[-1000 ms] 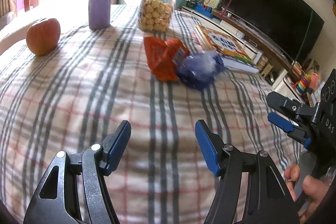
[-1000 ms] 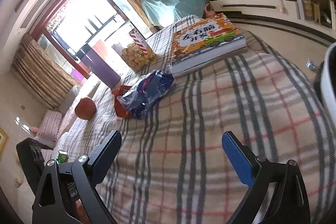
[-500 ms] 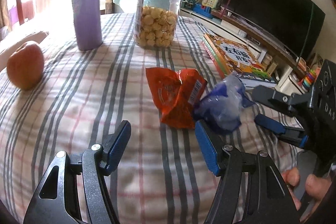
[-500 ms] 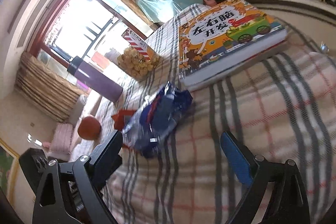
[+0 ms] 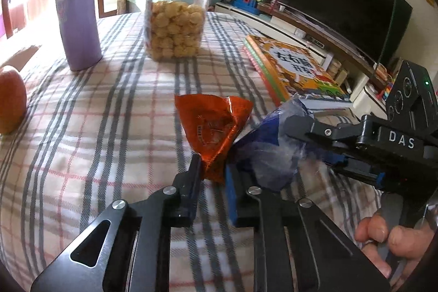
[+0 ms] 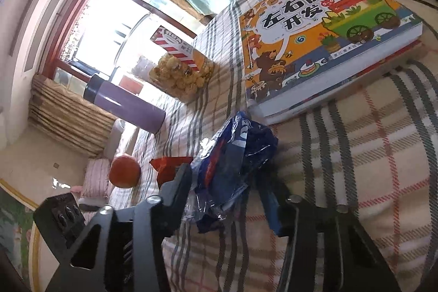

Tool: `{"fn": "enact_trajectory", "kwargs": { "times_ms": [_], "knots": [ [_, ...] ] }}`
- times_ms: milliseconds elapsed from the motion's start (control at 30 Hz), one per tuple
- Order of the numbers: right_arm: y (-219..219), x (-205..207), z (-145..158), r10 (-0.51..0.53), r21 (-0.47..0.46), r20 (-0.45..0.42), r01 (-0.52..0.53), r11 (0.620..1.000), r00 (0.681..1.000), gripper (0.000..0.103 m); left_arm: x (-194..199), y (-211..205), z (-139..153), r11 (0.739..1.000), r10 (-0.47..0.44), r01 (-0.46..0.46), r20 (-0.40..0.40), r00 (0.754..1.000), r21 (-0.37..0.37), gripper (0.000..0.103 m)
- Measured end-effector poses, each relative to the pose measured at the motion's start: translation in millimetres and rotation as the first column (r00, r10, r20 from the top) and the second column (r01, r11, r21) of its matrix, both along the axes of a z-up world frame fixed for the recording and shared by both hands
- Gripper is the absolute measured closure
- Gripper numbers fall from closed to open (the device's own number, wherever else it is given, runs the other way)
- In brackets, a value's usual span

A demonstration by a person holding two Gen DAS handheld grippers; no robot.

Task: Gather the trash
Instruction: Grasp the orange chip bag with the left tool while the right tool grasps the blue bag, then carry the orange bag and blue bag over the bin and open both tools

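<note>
On the table [image 5: 82, 133], two wrappers [image 5: 213, 127] lie touching, apparently; book [image 5: 295, 70] right, jar [image 5: 175, 10] and flask [image 5: 76, 10] behind.

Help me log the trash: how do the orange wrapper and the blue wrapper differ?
The orange wrapper is opaque foil, between the closing left gripper fingers; the blue wrapper is partly clear plastic, between the closing right gripper fingers. The orange wrapper looks smaller and flatter, the blue wrapper bulkier. Both are crumpled, lying side by side on the plaid cloth.

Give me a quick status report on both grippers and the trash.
Left gripper closing on the orange wrapper. Right gripper closing around the blue wrapper. Both wrappers on the plaid cloth. Book close by, not blocking.
</note>
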State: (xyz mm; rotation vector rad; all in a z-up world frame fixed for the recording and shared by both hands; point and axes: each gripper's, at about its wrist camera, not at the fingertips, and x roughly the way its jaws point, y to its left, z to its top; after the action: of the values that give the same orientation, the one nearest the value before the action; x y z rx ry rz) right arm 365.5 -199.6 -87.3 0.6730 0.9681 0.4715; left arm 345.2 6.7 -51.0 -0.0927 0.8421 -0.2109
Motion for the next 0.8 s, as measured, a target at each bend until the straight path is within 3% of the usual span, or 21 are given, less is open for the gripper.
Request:
{"fn": "enact_trajectory", "kwargs": {
  "times_ms": [167,400,667,800],
  "knots": [
    [-18.9,-24.6,8.1,0.009,0.022,0.020,-0.010,1.000,1.000,0.068,-24.5,-4.7,4.9,1.000,-0.006,0.007,0.004,1.000,-0.023,0.089],
    [-61.8,-74.5,22.8,-0.012,0.027,0.068,0.010,1.000,0.998,0.071,-70.8,-15.8,10.8,0.996,-0.016,0.016,0.006,1.000,-0.090,0.090],
    [-88.0,-144.2,48.4,0.014,-0.169,0.230,0.026,0.985,0.973,0.071,-111.0,-44.5,17.2,0.989,-0.063,0.064,0.015,0.998,-0.135,0.090],
    [-91.8,-171.5,60.1,0.057,-0.296,0.303,0.037,0.954,0.951,0.071,-123.4,-55.2,16.4,0.986,-0.081,0.083,0.015,0.997,-0.142,0.090]
  ]
}}
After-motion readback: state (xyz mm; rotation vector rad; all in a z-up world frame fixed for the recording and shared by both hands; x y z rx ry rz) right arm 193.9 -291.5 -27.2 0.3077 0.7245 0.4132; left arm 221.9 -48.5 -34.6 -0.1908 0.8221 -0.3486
